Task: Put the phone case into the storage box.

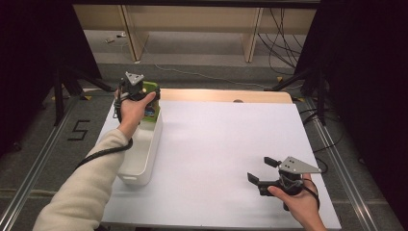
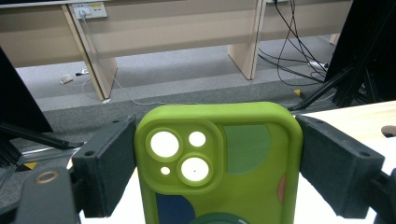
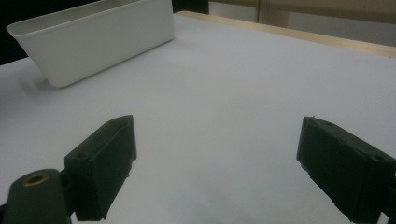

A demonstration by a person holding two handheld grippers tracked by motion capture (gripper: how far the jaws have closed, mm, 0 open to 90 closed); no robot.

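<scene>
Two tools: left tool (image 2: 217,163) clamps green phone case (image 2: 219,158) over bin (image 1: 139,159); right tool (image 1: 262,173) agape.

Left gripper (image 2: 217,163) clamped, right gripper (image 3: 217,172) agape

Green phone case (image 2: 219,163) (lower half) seemingly cut off by frame edge.

The left gripper (image 1: 135,89) and right gripper (image 1: 262,172) are matte black, each topped by a grey three-cornered plate dotted with small holes. Their blocky jaws carry small screw holes (a brass-ringed hole sits at seven o'clock of each gripper view). A black cable trails over the cream knit sleeve (image 1: 86,190).
</scene>
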